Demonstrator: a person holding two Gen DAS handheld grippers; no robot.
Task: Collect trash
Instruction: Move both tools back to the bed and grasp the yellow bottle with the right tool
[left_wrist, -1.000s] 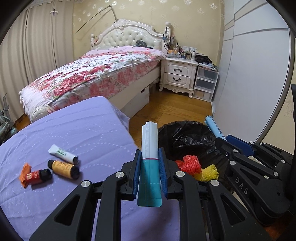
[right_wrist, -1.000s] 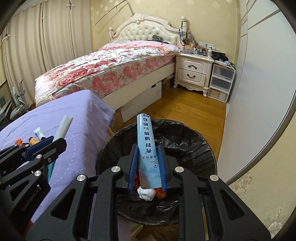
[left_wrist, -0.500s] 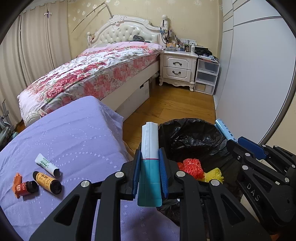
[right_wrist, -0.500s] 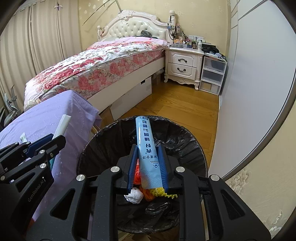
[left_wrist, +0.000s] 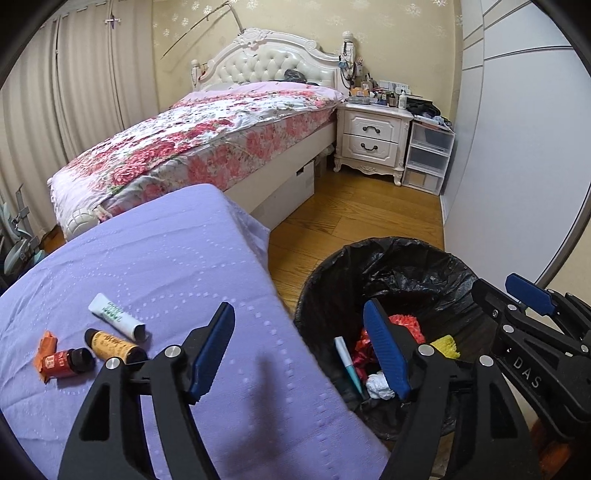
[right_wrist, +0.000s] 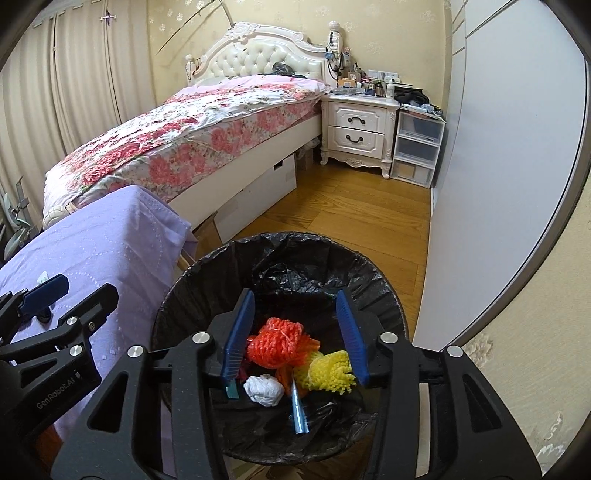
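Observation:
My left gripper (left_wrist: 301, 347) hangs over the edge of the purple-covered table (left_wrist: 155, 258) and the black-lined bin (left_wrist: 388, 245). Its jaws are opening, with nothing between them. A teal and white tube (left_wrist: 347, 363) lies in the bin below it. My right gripper (right_wrist: 295, 334) is above the bin (right_wrist: 280, 238), its jaws also opening and empty. A blue tube (right_wrist: 298, 410) lies in the bin beside a red net (right_wrist: 277, 343), a yellow net (right_wrist: 330, 371) and a white paper ball (right_wrist: 264, 389). On the table are a white tube (left_wrist: 116, 317), an orange tube (left_wrist: 114, 347) and a red bottle (left_wrist: 62, 363).
An orange wrapper (left_wrist: 46, 341) lies by the red bottle. A bed with a floral cover (left_wrist: 207, 147) stands beyond the table. At the back are a white nightstand (left_wrist: 373, 136) and plastic drawers (left_wrist: 428, 155). A grey wardrobe door (left_wrist: 517, 147) lines the right side, with wooden floor (left_wrist: 354, 210) between.
Both grippers have opened. The teal and white tube has left the left gripper and the blue tube has left the right; both now lie in the bin.

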